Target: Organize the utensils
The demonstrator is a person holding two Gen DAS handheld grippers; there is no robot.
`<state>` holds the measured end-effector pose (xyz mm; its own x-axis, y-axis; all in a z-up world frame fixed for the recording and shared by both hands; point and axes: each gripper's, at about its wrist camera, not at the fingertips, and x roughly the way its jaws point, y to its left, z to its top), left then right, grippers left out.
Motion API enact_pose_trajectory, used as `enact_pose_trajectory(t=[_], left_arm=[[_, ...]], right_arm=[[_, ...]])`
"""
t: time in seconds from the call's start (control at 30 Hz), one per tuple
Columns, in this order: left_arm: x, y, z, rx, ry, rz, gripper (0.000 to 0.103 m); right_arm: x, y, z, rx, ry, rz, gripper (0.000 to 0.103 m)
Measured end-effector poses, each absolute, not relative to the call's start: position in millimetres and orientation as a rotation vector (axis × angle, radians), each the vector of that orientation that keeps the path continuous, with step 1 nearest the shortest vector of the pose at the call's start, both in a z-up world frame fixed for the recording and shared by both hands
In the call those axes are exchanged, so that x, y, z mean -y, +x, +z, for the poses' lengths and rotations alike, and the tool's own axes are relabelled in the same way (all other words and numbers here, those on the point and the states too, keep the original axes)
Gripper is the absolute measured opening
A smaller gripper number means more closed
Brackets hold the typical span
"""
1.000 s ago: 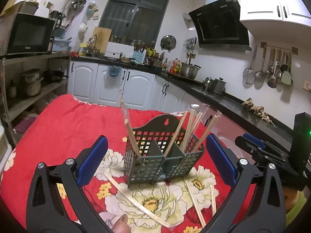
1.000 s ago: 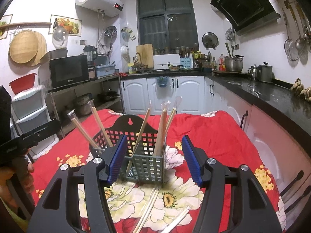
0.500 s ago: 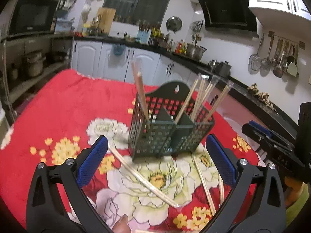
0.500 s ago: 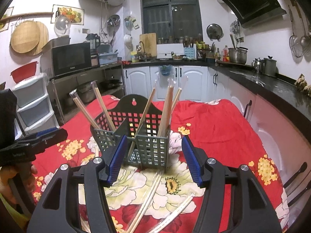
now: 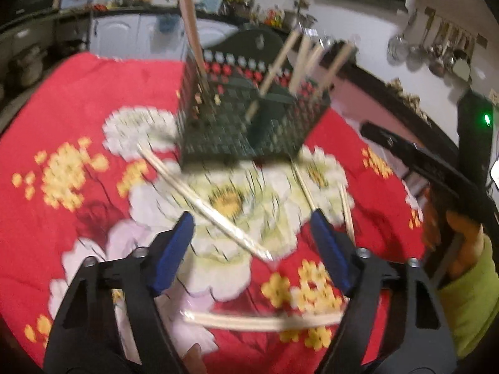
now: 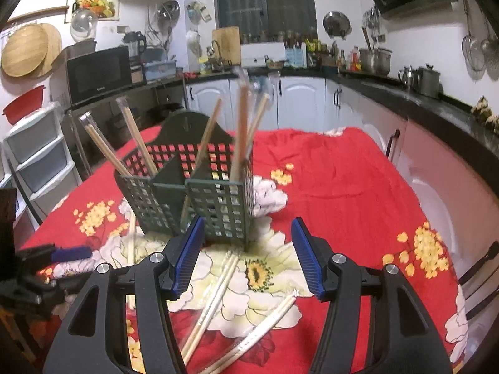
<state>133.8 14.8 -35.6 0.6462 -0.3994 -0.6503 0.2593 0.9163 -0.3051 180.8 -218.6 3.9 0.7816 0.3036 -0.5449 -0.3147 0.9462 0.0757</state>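
Left gripper (image 5: 251,233) fingers released over wrapped chopsticks (image 5: 205,208) on red floral desk (image 6: 343,193), right gripper (image 6: 246,249) fingers released before green utensil basket (image 6: 199,199) holding upright chopsticks

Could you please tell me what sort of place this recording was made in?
Very likely a home kitchen: a microwave sits on a shelf, pots stand on the dark countertop, and ladles and strainers hang on the wall.

The utensil caddy (image 6: 199,199) stands on the tablecloth (image 6: 336,193), with chopsticks (image 6: 241,131) upright in its compartments. Loose chopstick pairs (image 6: 215,293) lie on the cloth near it, others (image 5: 205,205) to its left.
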Motion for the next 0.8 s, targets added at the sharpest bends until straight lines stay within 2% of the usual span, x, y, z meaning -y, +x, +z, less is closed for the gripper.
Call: enact_pose_trajectory(t=[0.27,0.4,0.47,0.53,0.67,0.8], left_arm=[[8,131,-55,-0.866,-0.144,-0.371,0.061],[14,135,-61,-0.901,-0.121,-0.342,0.061],[17,137,-66,-0.915,-0.118,-0.332,0.055],[22,137,-70,-0.925,-0.101,-0.329,0.042],[21,138,-75,-0.941,-0.107,-0.326,0.040],[14,137,-78,-0.943,-0.118,-0.319,0.029]], right_arm=[[219,207,-26,-0.725,0.009,0.369,0.044],[211,221,-42,-0.807,0.007,0.391,0.043],[206,226,-47,-0.832,0.005,0.398,0.043],[197,232,-54,-0.863,0.001,0.417,0.043],[186,240,-62,-0.887,-0.013,0.418,0.043],[182,252,-69,-0.914,0.006,0.410,0.043]])
